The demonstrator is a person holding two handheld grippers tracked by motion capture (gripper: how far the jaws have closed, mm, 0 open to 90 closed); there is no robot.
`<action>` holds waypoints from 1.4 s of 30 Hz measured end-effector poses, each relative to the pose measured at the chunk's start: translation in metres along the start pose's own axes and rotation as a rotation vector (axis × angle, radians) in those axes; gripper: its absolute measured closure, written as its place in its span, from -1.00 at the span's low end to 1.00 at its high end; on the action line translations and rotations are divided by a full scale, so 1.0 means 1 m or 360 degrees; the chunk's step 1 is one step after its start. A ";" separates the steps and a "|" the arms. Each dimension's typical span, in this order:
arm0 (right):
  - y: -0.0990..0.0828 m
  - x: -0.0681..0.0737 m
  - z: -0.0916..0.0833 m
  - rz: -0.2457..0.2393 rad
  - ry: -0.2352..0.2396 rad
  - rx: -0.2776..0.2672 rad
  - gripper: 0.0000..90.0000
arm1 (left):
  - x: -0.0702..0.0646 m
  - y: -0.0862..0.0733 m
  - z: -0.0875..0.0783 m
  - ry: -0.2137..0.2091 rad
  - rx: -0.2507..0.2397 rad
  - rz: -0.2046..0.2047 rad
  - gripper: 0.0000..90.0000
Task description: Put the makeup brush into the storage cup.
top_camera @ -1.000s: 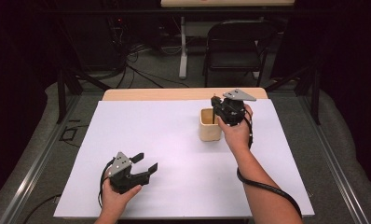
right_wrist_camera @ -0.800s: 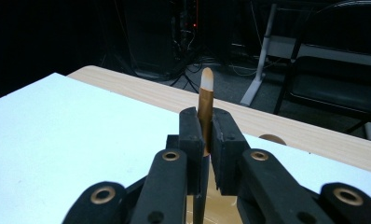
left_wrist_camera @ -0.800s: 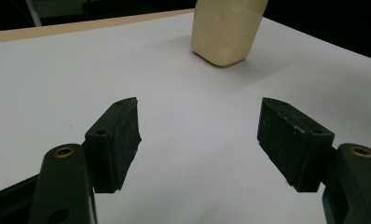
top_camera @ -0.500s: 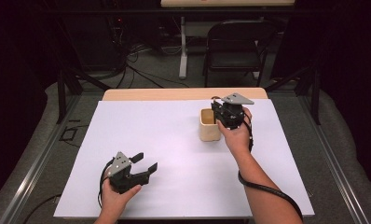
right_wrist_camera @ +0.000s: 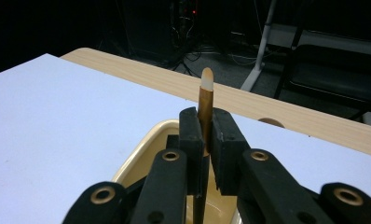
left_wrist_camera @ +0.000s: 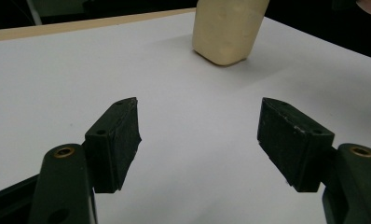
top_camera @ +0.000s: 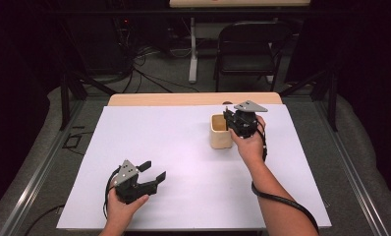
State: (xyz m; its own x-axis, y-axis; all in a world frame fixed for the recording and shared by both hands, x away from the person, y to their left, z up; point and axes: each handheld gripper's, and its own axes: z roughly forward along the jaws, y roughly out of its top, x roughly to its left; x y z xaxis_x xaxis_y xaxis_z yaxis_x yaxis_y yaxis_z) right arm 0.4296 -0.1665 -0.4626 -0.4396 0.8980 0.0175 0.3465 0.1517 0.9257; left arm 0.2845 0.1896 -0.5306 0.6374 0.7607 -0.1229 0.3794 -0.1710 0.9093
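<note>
A thin brown stick (right_wrist_camera: 205, 100) is pinched upright by the right gripper (right_wrist_camera: 203, 140) above the cream cup (top_camera: 220, 131) — presumably for lowering inside — while the left gripper (left_wrist_camera: 200, 140) is held spread, well short of the cup.

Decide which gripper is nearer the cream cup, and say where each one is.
Right. The right gripper is over the cup rim, shut on a thin brown stick above its opening. The left gripper sits open at the near left of the table, well apart from the cup.

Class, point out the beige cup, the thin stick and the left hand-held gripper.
beige cup (top_camera: 220, 139), high view, front wall.
thin stick (right_wrist_camera: 205, 105), right gripper view, shaft above the pads.
left hand-held gripper (left_wrist_camera: 198, 140), left gripper view, midway between open fingertips.
</note>
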 end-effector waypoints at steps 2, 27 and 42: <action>-0.001 0.000 0.000 -0.0001 0.0000 0.0002 0.86 | 0.000 0.000 0.000 0.0001 0.0000 0.0000 -0.35; -0.009 -0.001 0.004 0.0005 -0.0002 0.0035 0.86 | 0.000 0.000 0.000 0.0002 -0.0002 0.0001 -0.35; -0.009 -0.001 0.005 0.0002 -0.0004 0.0036 0.86 | 0.000 0.000 0.000 0.0004 0.0003 0.0005 -0.35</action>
State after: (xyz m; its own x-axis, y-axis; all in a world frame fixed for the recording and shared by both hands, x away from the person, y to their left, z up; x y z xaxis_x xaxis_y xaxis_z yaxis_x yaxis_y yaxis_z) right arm 0.4311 -0.1670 -0.4727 -0.4372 0.8992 0.0175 0.3657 0.1600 0.9169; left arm 0.2847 0.1893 -0.5308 0.6366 0.7619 -0.1192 0.3786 -0.1742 0.9090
